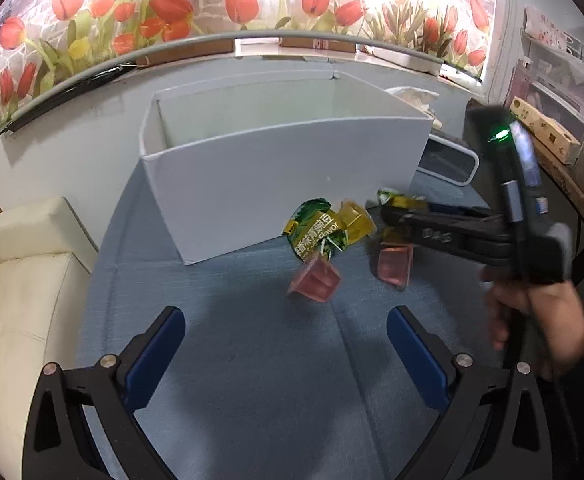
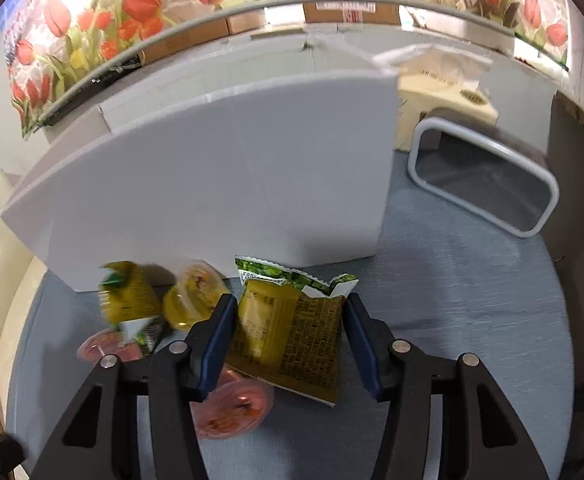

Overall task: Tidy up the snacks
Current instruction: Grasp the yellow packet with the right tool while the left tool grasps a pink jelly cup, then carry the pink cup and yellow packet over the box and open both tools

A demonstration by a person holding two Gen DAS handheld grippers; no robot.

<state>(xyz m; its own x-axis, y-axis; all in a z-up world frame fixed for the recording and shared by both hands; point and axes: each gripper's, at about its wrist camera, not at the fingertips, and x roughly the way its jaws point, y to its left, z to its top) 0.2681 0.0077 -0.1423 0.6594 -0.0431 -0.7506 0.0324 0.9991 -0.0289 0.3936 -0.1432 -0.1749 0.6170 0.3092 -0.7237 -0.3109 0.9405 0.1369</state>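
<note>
Left gripper (image 1: 286,354): your fingers are spread wide, nothing between them, hanging over bare blue tablecloth (image 1: 232,360). To its far left in that view, a cream sofa (image 1: 24,280); ahead, the open white box (image 1: 284,184), which looks empty in the part you can see into.

Centre, snack pile at the foot of the box's front wall. From the right wrist view, left to right: a small green packet (image 2: 130,300), blurred; a pink jelly cup (image 2: 104,350) just beside and below it; a yellow jelly cup (image 2: 194,296) near the box; a second pink jelly cup (image 2: 232,410) partly under your left finger; then the larger green-and-yellow packet (image 2: 288,336).

Right gripper (image 2: 288,344): your fingers are part open and straddle the larger packet. The pads sit just beside its two edges; whether they touch it cannot be told. No grip visible yet.

Handling, judged:
- The packet looks light, crinkly and soft. It should buckle under the squeeze, so close across its filled middle, not the torn-looking top flap.
- The foil may be slippery; lift slowly.
- The cups look stiff-walled but smooth and rounded. Take them across the body, below the rim.
- The pink cup under your left finger may get nudged as you close.

Far right: a grey-rimmed tray (image 2: 487,184) tipped on its side, well apart from the pile.
</note>
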